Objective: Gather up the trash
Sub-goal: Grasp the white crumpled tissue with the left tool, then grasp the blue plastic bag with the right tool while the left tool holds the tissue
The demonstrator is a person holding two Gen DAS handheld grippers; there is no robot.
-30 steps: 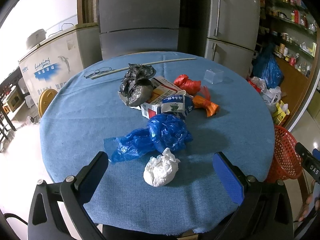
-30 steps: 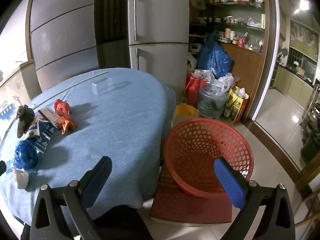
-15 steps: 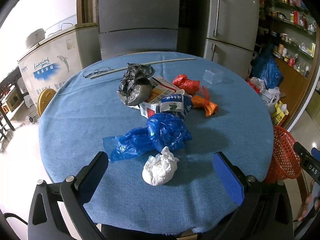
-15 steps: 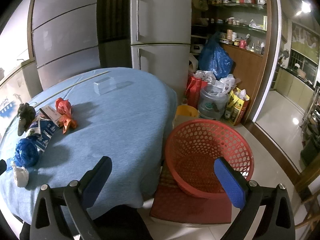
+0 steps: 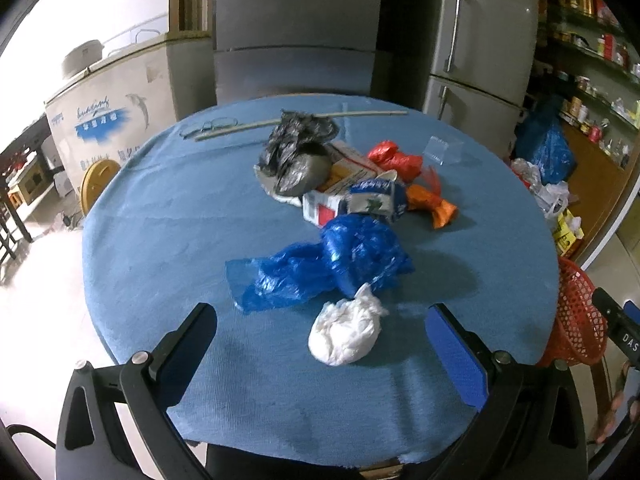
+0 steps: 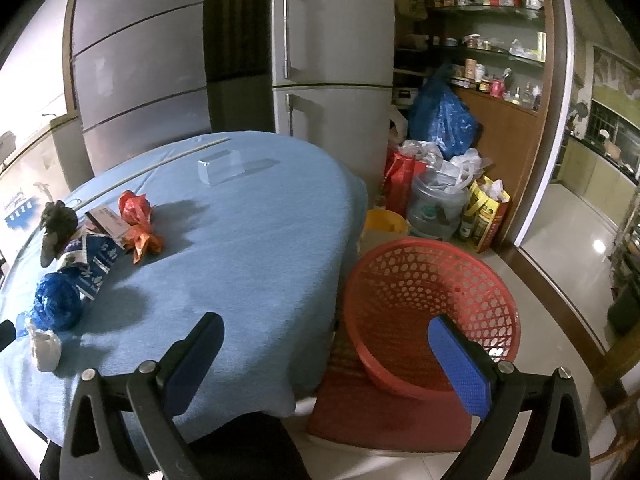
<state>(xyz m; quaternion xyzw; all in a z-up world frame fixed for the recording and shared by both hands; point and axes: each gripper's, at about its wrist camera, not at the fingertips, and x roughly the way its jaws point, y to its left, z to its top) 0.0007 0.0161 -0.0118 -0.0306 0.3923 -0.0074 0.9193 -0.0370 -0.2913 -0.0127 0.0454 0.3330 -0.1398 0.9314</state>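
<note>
Between unmoved jaws, white wad [image 5: 346, 338] nearer.

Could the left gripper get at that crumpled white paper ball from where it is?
Probably yes: the left gripper has its jaws wide open, the crumpled white paper ball lies between them, nothing in front.

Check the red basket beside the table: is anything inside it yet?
The red basket shows only bare mesh wall and floor, no trash. The right gripper, open, has a blue finger covering a strip near the rim.
</note>
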